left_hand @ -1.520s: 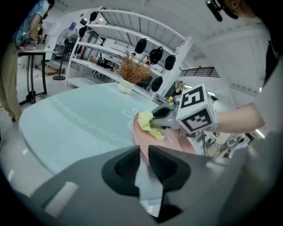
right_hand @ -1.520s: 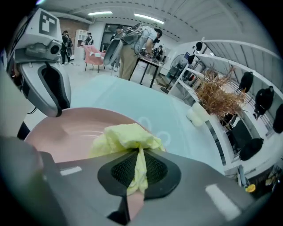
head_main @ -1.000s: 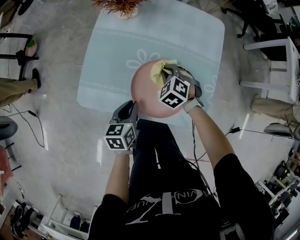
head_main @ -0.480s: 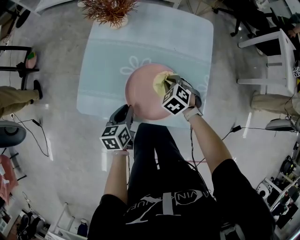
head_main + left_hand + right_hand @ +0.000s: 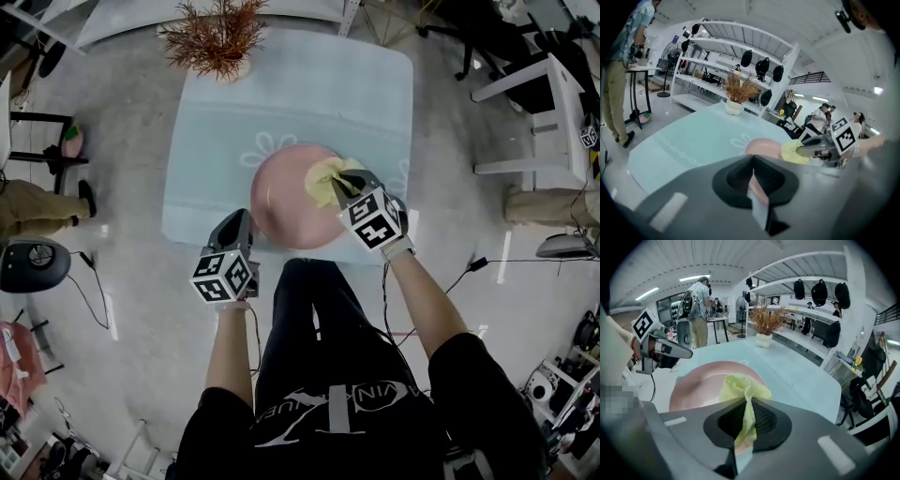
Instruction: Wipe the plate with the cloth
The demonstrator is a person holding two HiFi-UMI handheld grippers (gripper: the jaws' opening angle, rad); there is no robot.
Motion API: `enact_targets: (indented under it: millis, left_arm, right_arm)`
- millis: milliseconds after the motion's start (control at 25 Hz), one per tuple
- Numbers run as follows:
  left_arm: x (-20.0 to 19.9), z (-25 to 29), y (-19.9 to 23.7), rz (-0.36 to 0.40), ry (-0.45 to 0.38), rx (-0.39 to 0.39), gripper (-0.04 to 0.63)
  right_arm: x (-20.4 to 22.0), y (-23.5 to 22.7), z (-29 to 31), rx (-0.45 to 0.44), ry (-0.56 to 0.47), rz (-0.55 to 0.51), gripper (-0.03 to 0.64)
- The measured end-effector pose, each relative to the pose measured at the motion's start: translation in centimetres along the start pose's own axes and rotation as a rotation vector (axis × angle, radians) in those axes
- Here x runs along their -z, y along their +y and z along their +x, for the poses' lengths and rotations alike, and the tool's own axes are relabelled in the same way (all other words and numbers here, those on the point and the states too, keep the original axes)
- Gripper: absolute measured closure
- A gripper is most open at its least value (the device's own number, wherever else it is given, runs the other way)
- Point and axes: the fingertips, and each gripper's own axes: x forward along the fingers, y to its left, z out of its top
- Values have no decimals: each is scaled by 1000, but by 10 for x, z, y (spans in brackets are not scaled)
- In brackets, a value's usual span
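A round pink plate (image 5: 281,202) lies over the near edge of the light blue table (image 5: 281,94). My left gripper (image 5: 246,221) is shut on the plate's near-left rim; pink rim shows between its jaws in the left gripper view, where the left gripper (image 5: 753,178) sits low and the plate (image 5: 764,146) lies beyond it. My right gripper (image 5: 339,185) is shut on a crumpled yellow cloth (image 5: 326,178) that rests on the plate's right part. In the right gripper view the cloth (image 5: 744,390) hangs out of the right gripper (image 5: 745,423) onto the plate (image 5: 701,385).
A dried plant in a white pot (image 5: 216,37) stands at the table's far left corner. White furniture (image 5: 534,103) is to the right, a person's legs (image 5: 33,206) and a fan (image 5: 33,264) to the left. Cables (image 5: 80,272) run over the floor.
The cloth has slid with my right gripper from the plate's far rim round to its right side. My left gripper has kept its hold on the rim.
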Motion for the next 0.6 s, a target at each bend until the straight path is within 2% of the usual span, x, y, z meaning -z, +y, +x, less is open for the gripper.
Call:
enact_targets:
  millis: [240,600]
  left_arm:
    - [-41,-15,-8,76,-97,-9,595]
    - [-114,-51,-26,174,-271,-28,595]
  right_arm:
    - [-23,-14,-39,29,-113,97,592]
    - [-67,-34,-109,89,-280,146,592]
